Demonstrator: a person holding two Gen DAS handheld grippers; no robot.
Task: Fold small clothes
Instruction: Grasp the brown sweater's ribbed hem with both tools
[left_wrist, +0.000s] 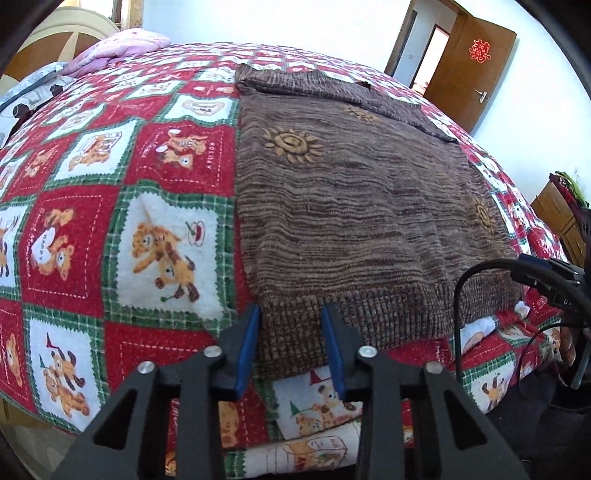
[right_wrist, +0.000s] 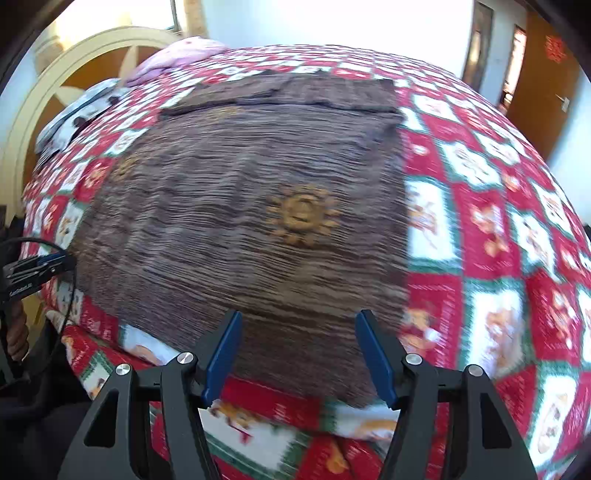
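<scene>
Sweater (left_wrist: 354, 206) flat on the bed (left_wrist: 122, 192), sleeves folded in, hem at the near edge.
Left tongs (left_wrist: 291, 314) straddle the hem corner, pads not visibly clenched; right tongs (right_wrist: 299, 317) gape above the other corner. Uneven grips could skew the fold or snag the quilt. Count: one sweater, two tongs, three suns showing.

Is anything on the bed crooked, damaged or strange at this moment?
Nothing is damaged or spilled. The brown sweater lies flat on the quilt, sleeves folded across its top. Only its ribbed hem hangs slightly over the bed's near edge.
</scene>
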